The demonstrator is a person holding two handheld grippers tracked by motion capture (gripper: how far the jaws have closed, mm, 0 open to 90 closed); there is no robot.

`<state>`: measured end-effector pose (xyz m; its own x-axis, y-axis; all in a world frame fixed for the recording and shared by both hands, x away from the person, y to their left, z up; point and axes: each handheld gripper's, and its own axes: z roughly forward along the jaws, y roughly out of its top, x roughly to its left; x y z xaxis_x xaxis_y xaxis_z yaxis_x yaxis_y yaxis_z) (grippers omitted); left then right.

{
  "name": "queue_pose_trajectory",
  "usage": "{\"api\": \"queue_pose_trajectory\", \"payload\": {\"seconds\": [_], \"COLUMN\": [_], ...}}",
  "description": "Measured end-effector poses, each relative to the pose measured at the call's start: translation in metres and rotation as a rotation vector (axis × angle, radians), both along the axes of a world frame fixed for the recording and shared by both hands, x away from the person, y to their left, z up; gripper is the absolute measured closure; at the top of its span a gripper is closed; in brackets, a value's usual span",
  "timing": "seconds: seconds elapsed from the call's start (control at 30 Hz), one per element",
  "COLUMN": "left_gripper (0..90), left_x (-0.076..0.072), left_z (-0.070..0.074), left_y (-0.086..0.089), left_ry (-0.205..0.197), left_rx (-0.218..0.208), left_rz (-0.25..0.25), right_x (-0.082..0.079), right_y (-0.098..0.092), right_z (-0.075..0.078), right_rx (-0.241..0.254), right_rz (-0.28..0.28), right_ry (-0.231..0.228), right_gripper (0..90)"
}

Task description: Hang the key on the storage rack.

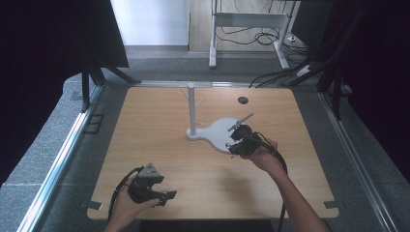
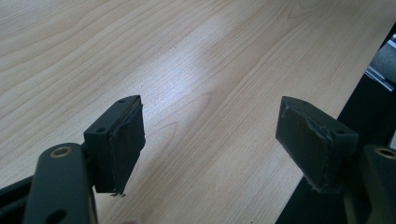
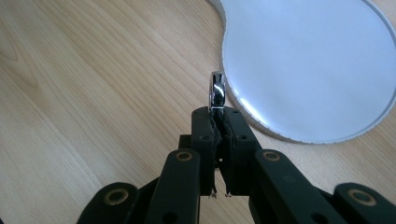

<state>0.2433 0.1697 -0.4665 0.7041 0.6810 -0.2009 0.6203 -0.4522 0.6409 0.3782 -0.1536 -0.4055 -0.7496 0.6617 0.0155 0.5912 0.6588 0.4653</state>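
right now your right gripper [image 3: 218, 122] has its jaws clamped tight on a small shiny metal ring [image 3: 217, 91], which sticks up out of the pad tips, edge-on to the camera in the right gripper view. you hold it just above the wooden table [image 1: 159, 145], right at the near edge of the white base plate [image 3: 308, 60]; whether the ring touches the plate i cannot tell. in the high view the right gripper [image 1: 240, 137] sits over the rounded lobe of that white base plate [image 1: 220, 130], with your right hand behind it and its cable trailing back along your forearm. the plate carries an upright white post [image 1: 191, 108] with short pegs branching off near the top, standing well clear of the ring, to the left of your gripper.

your left gripper [image 2: 210, 140] has its jaws spread wide with nothing between the pads, just bare wood under them. in the high view it [image 1: 162, 195] rests low near the front edge of the table, well apart from the plate, with the grey three-cornered plate on top of it
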Motion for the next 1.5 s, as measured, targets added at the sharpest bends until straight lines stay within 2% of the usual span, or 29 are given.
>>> {"api": "queue_pose_trajectory", "payload": {"seconds": [0.23,0.43,0.67,0.93,1.2,1.5], "left_gripper": [24.3,24.3,24.3,24.3,24.3,24.3], "left_x": [0.000,0.000,0.000,-0.001,0.000,0.000], "left_z": [0.001,0.000,0.001,0.001,0.001,0.001], "left_y": [0.001,0.000,0.001,0.001,0.002,0.001], "left_ry": [-0.003,0.000,0.001,0.000,0.001,0.002], "left_rx": [-0.004,-0.001,0.003,-0.003,-0.002,-0.002], "left_rz": [0.002,0.000,-0.003,-0.002,-0.003,-0.005], "right_x": [0.008,0.015,0.025,0.036,0.047,0.061], "right_y": [0.007,0.012,0.019,0.026,0.032,0.033], "right_z": [0.000,0.003,0.007,0.019,0.025,0.023], "right_rx": [0.003,0.017,0.009,0.023,0.035,0.038], "right_rz": [-0.004,-0.014,-0.011,-0.024,-0.029,-0.057], "right_ry": [0.000,-0.021,-0.024,-0.047,-0.046,-0.033], "right_gripper": [84.2,84.2,84.2,84.2,84.2,84.1]}}
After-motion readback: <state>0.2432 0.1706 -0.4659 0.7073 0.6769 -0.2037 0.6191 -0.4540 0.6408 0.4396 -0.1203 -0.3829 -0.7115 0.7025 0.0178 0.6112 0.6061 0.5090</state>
